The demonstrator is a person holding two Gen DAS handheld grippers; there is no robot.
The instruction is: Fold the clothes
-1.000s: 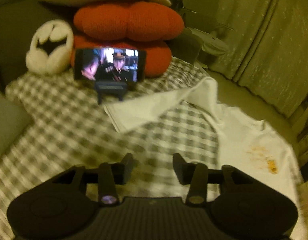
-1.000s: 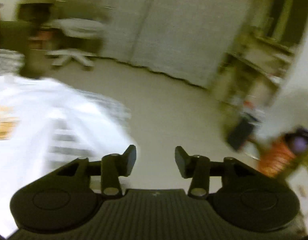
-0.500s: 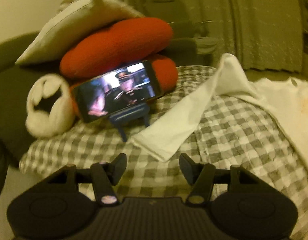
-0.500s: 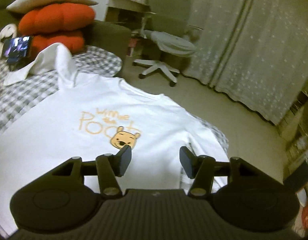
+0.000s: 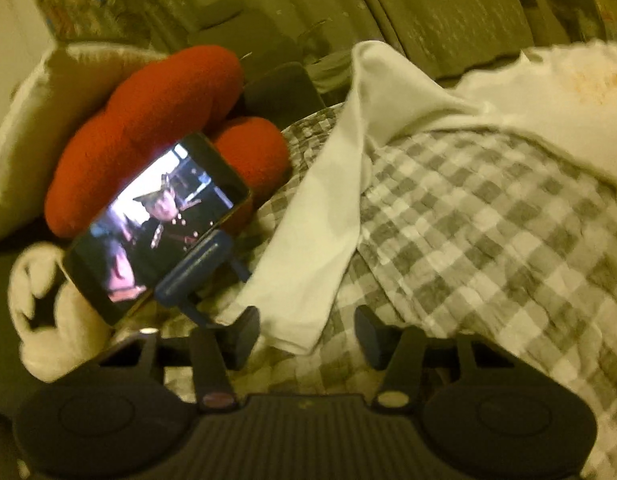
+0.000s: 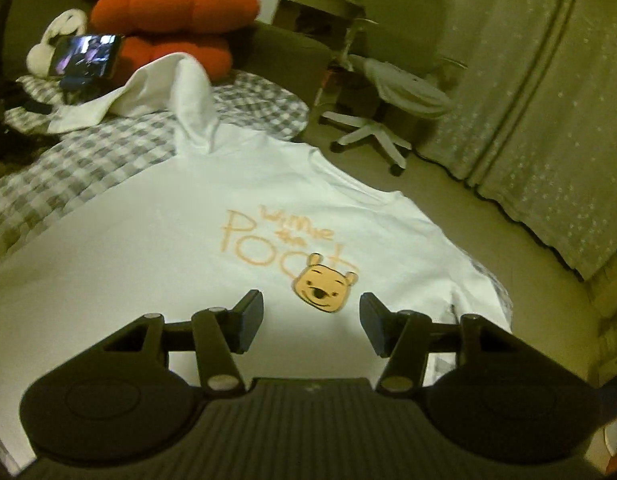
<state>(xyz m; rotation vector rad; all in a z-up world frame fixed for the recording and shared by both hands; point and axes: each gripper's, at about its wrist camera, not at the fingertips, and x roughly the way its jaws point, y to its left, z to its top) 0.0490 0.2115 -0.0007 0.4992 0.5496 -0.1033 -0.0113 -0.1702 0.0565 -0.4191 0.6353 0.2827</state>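
A white sweatshirt (image 6: pixel 156 240) with an orange Pooh print lies spread, print up, on a grey checked bed cover (image 6: pixel 48 184). One long sleeve (image 5: pixel 320 240) stretches across the cover toward the phone; its cuff lies just ahead of my left gripper (image 5: pixel 306 336), which is open and empty, low over the cover. The sleeve also shows in the right wrist view (image 6: pixel 148 92). My right gripper (image 6: pixel 310 324) is open and empty, above the shirt's front, near the bear face print.
A phone (image 5: pixel 156 224) playing video stands on a blue stand by the sleeve cuff. Red cushions (image 5: pixel 156 120), a white pillow (image 5: pixel 36 120) and a white plush (image 5: pixel 40 320) sit behind it. A swivel chair (image 6: pixel 388 112) and curtains (image 6: pixel 548 120) stand beyond the bed.
My left gripper has moved in low toward the sleeve cuff and rolled to the side. My right gripper swung from the floor to over the shirt front, then came closer. Both stayed open.
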